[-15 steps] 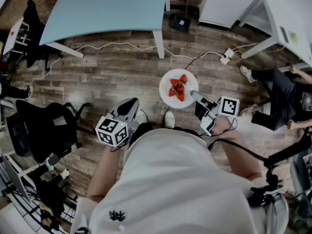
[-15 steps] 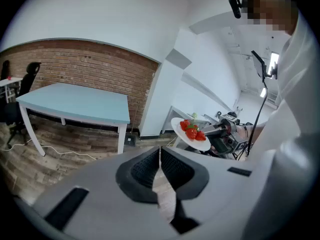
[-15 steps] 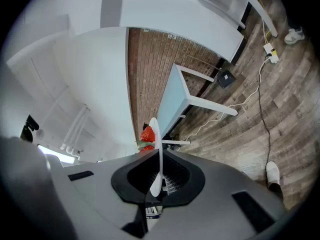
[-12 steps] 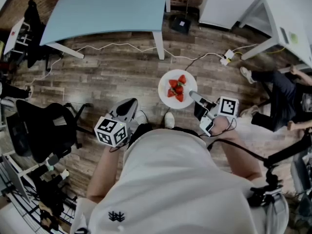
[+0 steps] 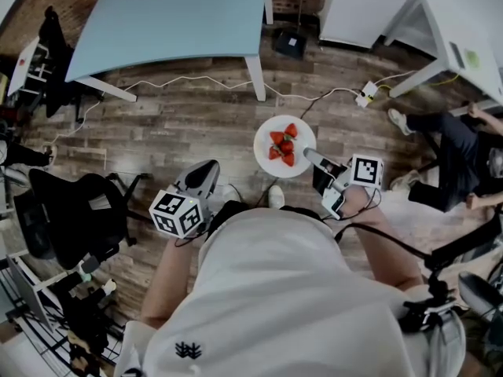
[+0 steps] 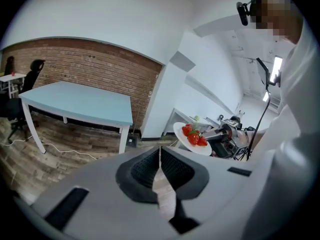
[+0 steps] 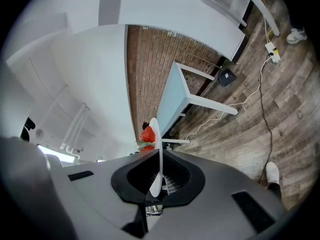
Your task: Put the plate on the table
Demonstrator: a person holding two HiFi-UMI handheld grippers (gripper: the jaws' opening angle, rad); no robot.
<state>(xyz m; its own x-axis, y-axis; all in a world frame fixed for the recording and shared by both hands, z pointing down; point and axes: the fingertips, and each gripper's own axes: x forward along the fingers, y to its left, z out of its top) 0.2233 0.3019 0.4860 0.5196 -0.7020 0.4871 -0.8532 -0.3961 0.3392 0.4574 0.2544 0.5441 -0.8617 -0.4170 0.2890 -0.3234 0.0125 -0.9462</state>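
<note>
A white plate [image 5: 271,157] with several red strawberries [image 5: 283,146] hangs over the wooden floor, level, held by its right rim. My right gripper [image 5: 310,155] is shut on that rim. In the right gripper view the plate [image 7: 154,127] stands edge-on between the pads, with the strawberries [image 7: 147,135] on its left face. The light blue table [image 5: 173,18] stands ahead and to the left, apart from the plate. My left gripper [image 5: 206,170] is shut and holds nothing, low at the left of my body; its view shows the plate [image 6: 180,133] at the right.
A white cable [image 5: 204,81] and a power strip [image 5: 369,91] lie on the floor between the tables. A white desk [image 5: 424,10] stands at the far right, a seated person's legs [image 5: 440,144] beside it. A black chair [image 5: 67,210] is at the left.
The plate and my right gripper have shifted slightly forward and left toward the blue table. My left gripper has drifted a little to the left.
</note>
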